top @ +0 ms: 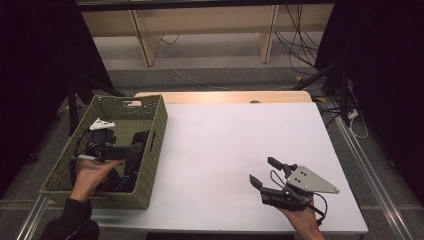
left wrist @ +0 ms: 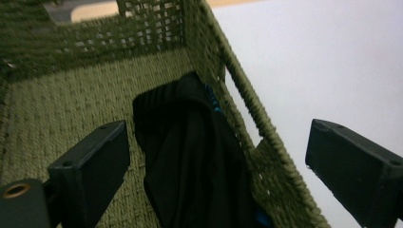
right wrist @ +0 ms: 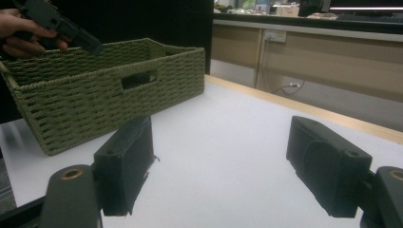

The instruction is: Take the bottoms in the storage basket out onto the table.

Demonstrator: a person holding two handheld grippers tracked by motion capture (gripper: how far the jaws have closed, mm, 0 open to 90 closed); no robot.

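Left side: green woven basket [top: 152,145] sits on the left part of the white table [top: 235,145], near the table's left edge. Black cloth [left wrist: 190,156] lies inside it, bunched against the right-hand wall, with a bit of blue showing at the cloth's edge. Rest of the basket floor is bare weave.

Left gripper [top: 137,149] hangs over the basket interior, held in the person's left hand [top: 90,175]. Its jaws stand wide apart and hold nothing; in the left gripper view they straddle the cloth and the basket wall, one jaw over the basket floor, the other over the table outside. No contact with the cloth visible.

Right side: right gripper [top: 265,172] sits low over the near right part of the table, well apart from the basket. Jaws wide apart, nothing between them, pointing toward the basket. Grey plate [top: 312,181] on top.
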